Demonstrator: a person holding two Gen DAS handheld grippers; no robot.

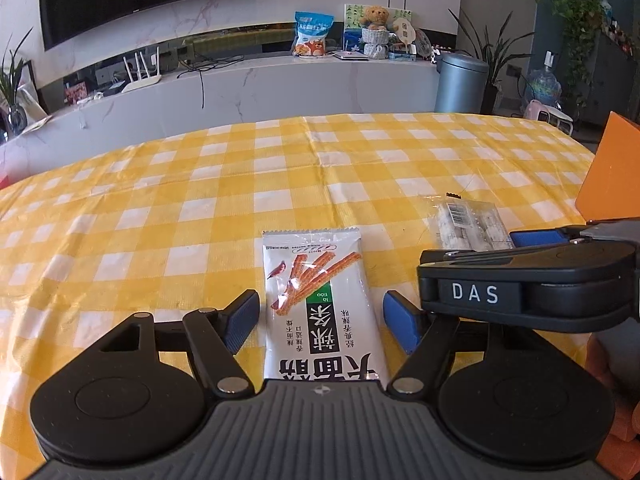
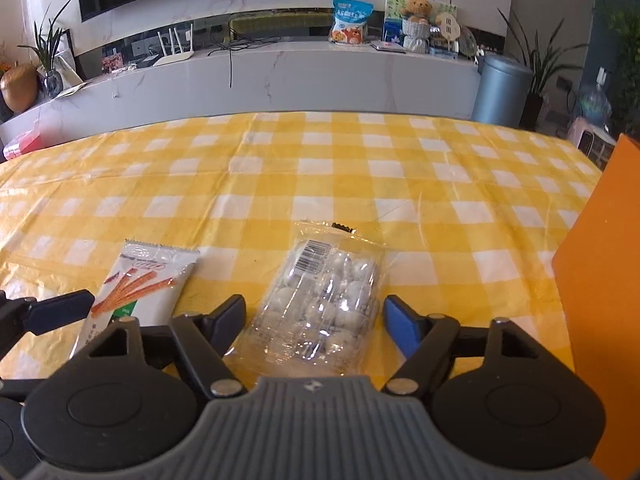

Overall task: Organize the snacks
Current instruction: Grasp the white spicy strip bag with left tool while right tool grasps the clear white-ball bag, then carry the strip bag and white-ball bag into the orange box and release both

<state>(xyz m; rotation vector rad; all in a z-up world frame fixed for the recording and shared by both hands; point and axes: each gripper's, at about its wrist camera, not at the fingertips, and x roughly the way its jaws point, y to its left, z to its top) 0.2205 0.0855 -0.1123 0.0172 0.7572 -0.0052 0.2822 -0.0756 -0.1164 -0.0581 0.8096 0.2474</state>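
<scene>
A white snack packet [image 1: 320,304] printed with orange-red sticks and a green label lies flat on the yellow-checked table [image 1: 200,200], its serrated end pointing away. Just beside it, to the right and apart from it, lies a clear plastic bag [image 2: 324,304] of small white round sweets, flat, with a barcode sticker near its far end and a crinkled transparent edge.

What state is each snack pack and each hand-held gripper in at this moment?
White snack pack: flat on the tablecloth, sealed, between the left jaws, untouched.
Clear candy pack: flat on the tablecloth, barcode up, between the right jaws, untouched.
Left hand-held gripper: open, straddling the white pack.
Right hand-held gripper: open, straddling the clear pack.
Orange box: upright at the right edge; contents hidden.
</scene>
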